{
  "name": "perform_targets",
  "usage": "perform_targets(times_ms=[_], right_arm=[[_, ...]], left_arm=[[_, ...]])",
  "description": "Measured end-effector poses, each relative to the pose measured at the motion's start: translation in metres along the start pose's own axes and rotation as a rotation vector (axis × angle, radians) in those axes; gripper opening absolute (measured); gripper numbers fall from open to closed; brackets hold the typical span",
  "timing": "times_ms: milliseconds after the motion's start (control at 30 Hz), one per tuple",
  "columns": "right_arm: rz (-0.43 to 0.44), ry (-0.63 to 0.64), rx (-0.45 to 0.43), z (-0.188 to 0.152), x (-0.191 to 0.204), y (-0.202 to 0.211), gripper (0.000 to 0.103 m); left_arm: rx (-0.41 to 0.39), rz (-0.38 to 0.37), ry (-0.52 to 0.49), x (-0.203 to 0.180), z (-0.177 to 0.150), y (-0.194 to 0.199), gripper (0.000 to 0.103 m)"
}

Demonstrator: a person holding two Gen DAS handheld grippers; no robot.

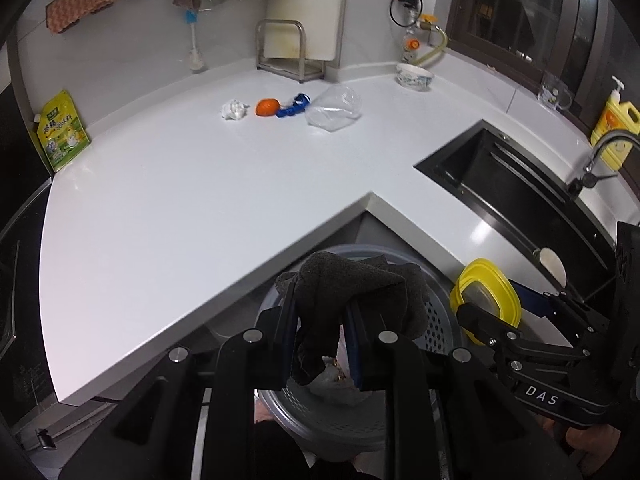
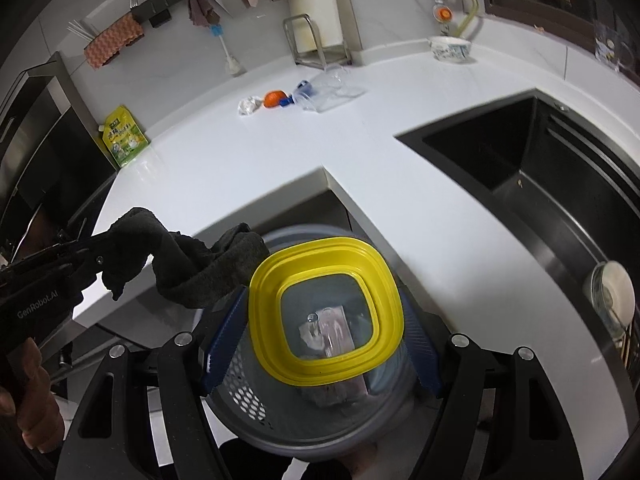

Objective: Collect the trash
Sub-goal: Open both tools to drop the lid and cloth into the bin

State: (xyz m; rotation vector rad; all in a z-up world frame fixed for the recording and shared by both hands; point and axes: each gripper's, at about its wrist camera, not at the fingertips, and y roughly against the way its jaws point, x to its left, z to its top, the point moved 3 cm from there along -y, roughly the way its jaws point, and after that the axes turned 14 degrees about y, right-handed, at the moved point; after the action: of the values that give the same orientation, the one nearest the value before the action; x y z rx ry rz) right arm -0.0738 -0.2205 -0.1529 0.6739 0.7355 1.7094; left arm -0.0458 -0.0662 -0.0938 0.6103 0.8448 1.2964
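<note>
From the left wrist, the left gripper (image 1: 322, 344) has its jaws clamped on a dark cloth (image 1: 356, 292), which hangs over the grey bin (image 1: 436, 320) below the counter (image 1: 200, 184) corner. At three o'clock the right gripper (image 1: 480, 320) carries a yellow lid (image 1: 486, 292). Far off at twelve o'clock the remaining trash lies together on the counter: a paper wad (image 1: 233, 109), an orange scrap (image 1: 267, 107), a blue piece (image 1: 294, 105) and a clear plastic cup (image 1: 335, 107). From the right wrist, the right gripper (image 2: 324, 316) holds the lid (image 2: 326, 312) flat between jaws set wide apart, straight over the bin (image 2: 248, 392), whose crumpled contents show through the lid's clear middle. The cloth (image 2: 192, 264) and left gripper (image 2: 84, 258) sit at nine o'clock, above the bin's rim. The step in hand looks like dropping items into the bin. Next, I judge, each pair of jaws must release squarely over the opening, then reach toward the twelve o'clock litter.
</note>
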Motion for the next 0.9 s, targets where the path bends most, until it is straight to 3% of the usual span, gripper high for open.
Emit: perform_targets(times_ms=[433, 667, 800, 867, 900], right_arm=[[0.030, -0.044, 0.100, -0.034, -0.001, -0.039, 0.071], [0.041, -0.052, 0.122, -0.038, -0.003, -0.050, 0.071], [0.041, -0.066, 0.137, -0.036, -0.008, -0.053, 0.072], [0.042, -0.069, 0.142, -0.034, -0.010, -0.054, 0.072], [0.043, -0.069, 0.144, -0.034, -0.011, -0.055, 0.072]], left_arm=[[0.127, 0.030, -0.026, 0.001, -0.033, -0.060, 0.022], [0.136, 0.066, -0.040, 0.001, -0.034, -0.068, 0.025], [0.143, 0.078, -0.028, 0.006, -0.030, -0.068, 0.035], [0.140, 0.087, -0.019, 0.009, -0.029, -0.068, 0.051], [0.130, 0.091, -0.012, 0.011, -0.027, -0.066, 0.066]])
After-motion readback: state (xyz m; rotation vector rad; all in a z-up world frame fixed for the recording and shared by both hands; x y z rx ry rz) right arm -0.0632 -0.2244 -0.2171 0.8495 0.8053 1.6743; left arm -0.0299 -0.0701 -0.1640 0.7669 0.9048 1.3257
